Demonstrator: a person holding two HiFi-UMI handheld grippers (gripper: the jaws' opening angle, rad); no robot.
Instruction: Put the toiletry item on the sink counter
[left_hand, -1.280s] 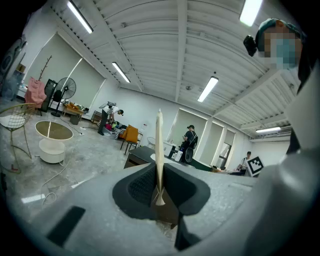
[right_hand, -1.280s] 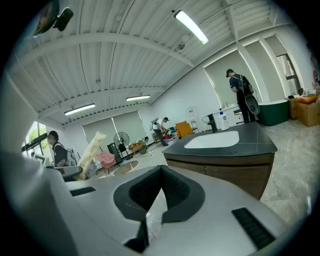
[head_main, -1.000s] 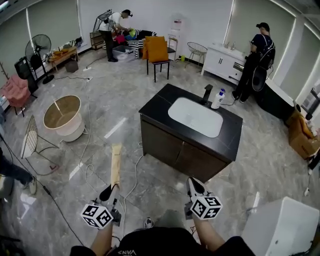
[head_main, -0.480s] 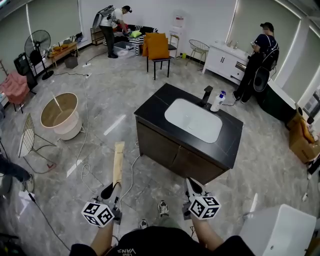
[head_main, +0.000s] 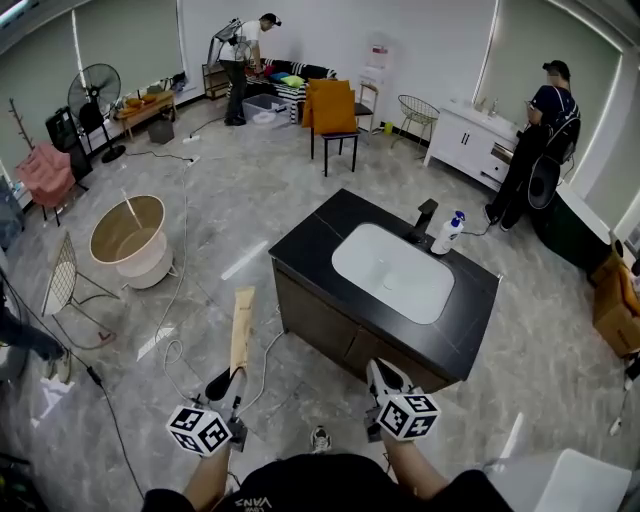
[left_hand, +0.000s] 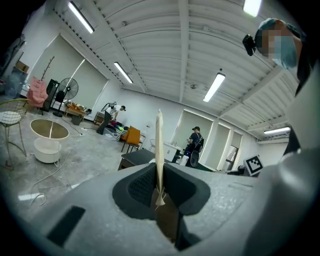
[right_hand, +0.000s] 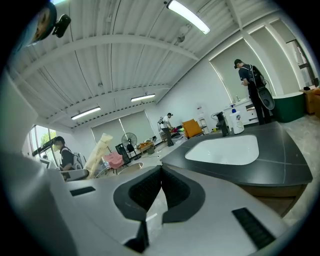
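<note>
Toiletry item (head_main: 240, 330), a long flat tan pack, is sticking forward out of the left gripper (head_main: 222, 383), whose pads are pinching its near end. Any print on the pack is too small to read. White lettering on the person's dark shirt (head_main: 300, 490) is showing upside down at the bottom edge of the head view, too cropped to read with confidence. Black-and-white square markers are facing up on both gripper cubes.

The right gripper (head_main: 380, 372) is carrying nothing, its jaws pressed together. It is pointing at the near edge of the black sink counter (head_main: 320, 235). Bare black top is running all round the white basin (head_main: 392, 272), widest at the left and right corners. A faucet (head_main: 424, 218) and a white spray bottle (head_main: 447, 233) are standing at the far edge. Open floor is lying between the pack's tip and the counter's left side, with a cable (head_main: 180, 300) trailing to the left.

The left gripper view is showing the pack edge-on, as a thin pale strip upright between the pads. The right gripper view is showing its broad face off to the left, and the counter top from low and close.
</note>
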